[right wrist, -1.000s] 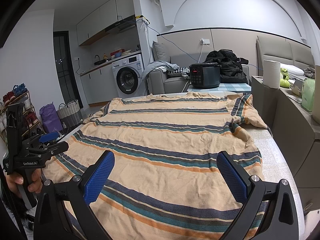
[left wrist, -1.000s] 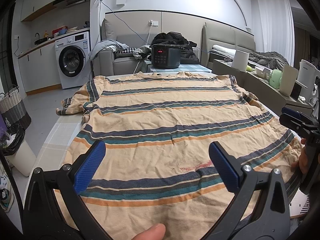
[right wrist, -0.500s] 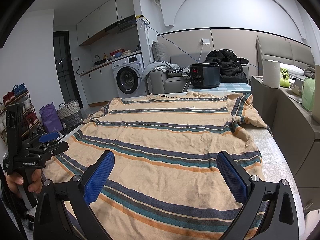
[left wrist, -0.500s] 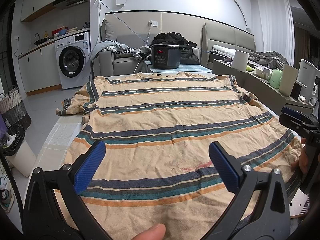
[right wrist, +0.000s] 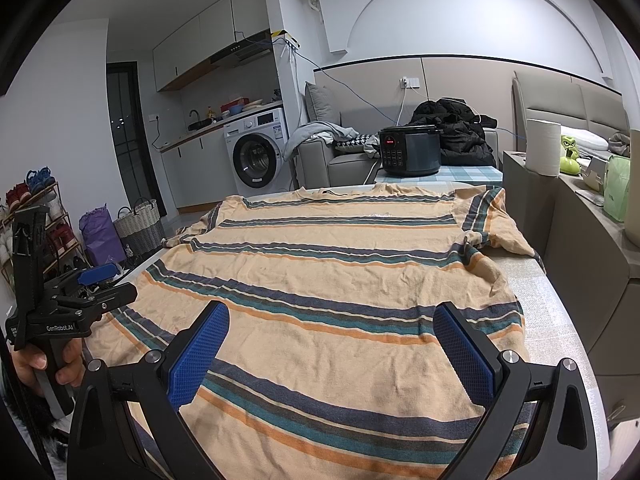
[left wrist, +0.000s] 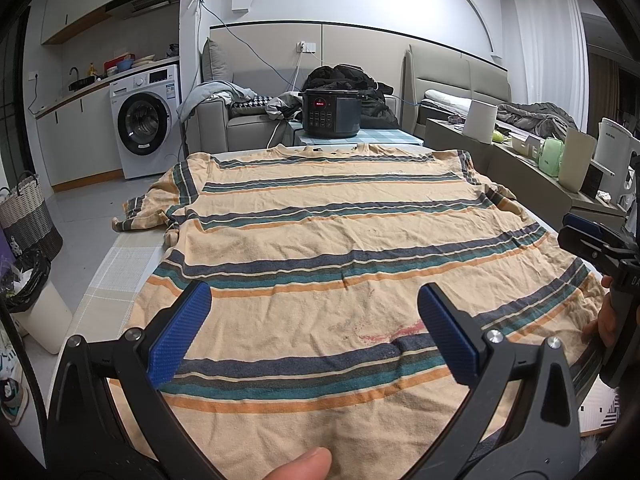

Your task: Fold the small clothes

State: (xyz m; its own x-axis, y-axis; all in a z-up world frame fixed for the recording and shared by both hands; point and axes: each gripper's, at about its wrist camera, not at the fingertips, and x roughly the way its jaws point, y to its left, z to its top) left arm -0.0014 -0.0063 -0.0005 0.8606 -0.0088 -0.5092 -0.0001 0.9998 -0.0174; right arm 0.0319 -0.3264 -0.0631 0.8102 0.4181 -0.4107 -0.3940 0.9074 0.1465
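Observation:
A beige T-shirt (left wrist: 320,240) with navy, teal and orange stripes lies spread flat on the table, collar at the far end, hem nearest me; it also shows in the right wrist view (right wrist: 340,280). My left gripper (left wrist: 314,316) is open and empty above the hem's left part. My right gripper (right wrist: 330,340) is open and empty above the hem's right part. Each gripper shows at the edge of the other's view: the right one (left wrist: 588,240), the left one (right wrist: 100,284).
A dark rice cooker (left wrist: 330,114) stands on a checked table beyond the collar. A counter on the right holds a paper roll (right wrist: 542,148) and containers. A washing machine (left wrist: 146,128), baskets (right wrist: 140,224) and a bin (left wrist: 36,300) stand on the left.

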